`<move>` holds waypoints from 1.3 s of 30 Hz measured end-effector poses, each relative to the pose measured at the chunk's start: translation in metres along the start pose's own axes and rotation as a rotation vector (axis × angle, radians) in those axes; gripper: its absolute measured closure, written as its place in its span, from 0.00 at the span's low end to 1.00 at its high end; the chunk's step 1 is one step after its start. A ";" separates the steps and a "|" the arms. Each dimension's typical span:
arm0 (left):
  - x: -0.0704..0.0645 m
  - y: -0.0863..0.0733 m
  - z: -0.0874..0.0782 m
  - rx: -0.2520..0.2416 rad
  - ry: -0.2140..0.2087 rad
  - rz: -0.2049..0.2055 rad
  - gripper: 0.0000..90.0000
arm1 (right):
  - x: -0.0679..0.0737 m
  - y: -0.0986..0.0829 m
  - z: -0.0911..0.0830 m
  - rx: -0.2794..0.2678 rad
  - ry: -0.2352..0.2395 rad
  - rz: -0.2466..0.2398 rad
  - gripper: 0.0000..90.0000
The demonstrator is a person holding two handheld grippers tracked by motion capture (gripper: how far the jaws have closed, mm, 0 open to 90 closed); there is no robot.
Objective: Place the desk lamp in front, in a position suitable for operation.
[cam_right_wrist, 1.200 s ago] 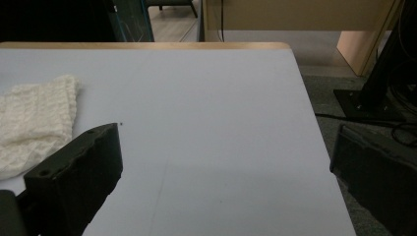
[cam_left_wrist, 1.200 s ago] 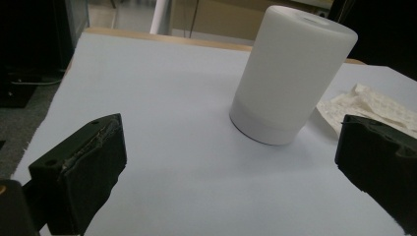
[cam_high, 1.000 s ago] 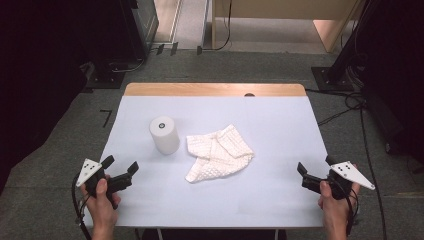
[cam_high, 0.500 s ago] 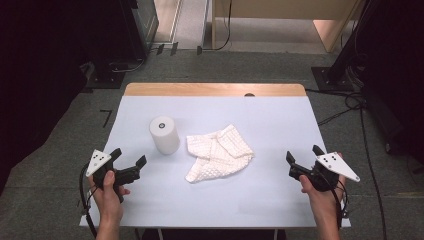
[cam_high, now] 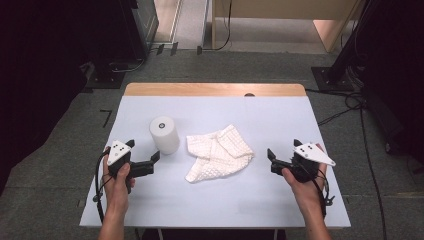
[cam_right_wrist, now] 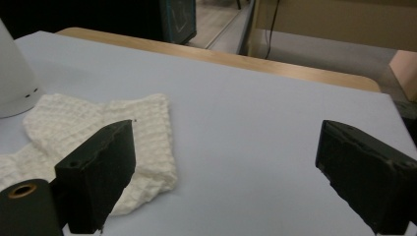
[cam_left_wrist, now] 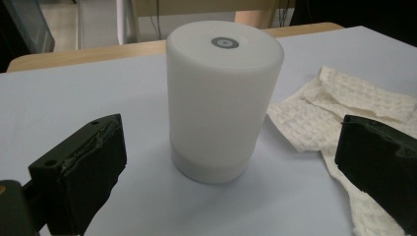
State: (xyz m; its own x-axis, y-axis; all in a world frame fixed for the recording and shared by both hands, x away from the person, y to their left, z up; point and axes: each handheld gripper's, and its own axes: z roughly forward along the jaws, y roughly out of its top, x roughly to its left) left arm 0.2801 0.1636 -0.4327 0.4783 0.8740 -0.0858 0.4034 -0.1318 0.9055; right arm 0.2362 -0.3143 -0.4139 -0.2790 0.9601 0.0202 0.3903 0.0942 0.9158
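On the table [cam_high: 280, 120], near its front edge, I hold one gripper in each hand. My left gripper [cam_high: 148, 162] is at the left side, and its jaws stand wide apart, with nothing between them. It points at the cylinder [cam_high: 164, 134], which stands upright just beyond the jaw tips. From the left gripper view, the cylinder [cam_left_wrist: 223, 98] is centred in the gap between my two jaws, but a strip of bare table [cam_left_wrist: 147, 206] separates it from them, so I do not touch it. It is white, with a small grey ring on the flat top.

My right gripper [cam_high: 273, 161] is at the right side of the table, and its jaws are also wide apart and hold nothing. It points toward the cloth [cam_high: 217, 152], which lies crumpled in the middle of the table, just to the right of the cylinder. In the high view, the jaw tips are near the right edge of the cloth but apart from it. From the right gripper view, the cloth [cam_right_wrist: 98, 123] lies behind my left jaw, and bare table [cam_right_wrist: 255, 128] is between the jaws. The foot of the cylinder [cam_right_wrist: 12, 78] is at the far left edge there, touching the cloth or just beside it; I cannot tell which.
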 end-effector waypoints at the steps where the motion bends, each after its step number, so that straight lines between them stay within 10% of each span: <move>1: 0.001 0.001 0.001 0.003 -0.009 -0.006 0.00 | 0.004 0.001 0.003 0.005 0.010 -0.006 0.08; 19: 0.001 -0.005 0.015 -0.005 -0.051 -0.076 0.00 | 0.104 -0.005 0.074 0.143 0.212 -0.148 0.06; 39: -0.018 -0.009 0.035 0.053 0.115 -0.113 0.00 | 0.114 -0.032 0.138 0.371 0.168 -0.153 0.16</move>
State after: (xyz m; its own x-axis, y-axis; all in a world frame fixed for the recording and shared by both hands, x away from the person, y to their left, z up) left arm 0.2950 0.1331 -0.4536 0.3361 0.9321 -0.1352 0.4919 -0.0513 0.8692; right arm 0.3125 -0.1711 -0.4964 -0.4851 0.8744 -0.0120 0.6138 0.3502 0.7075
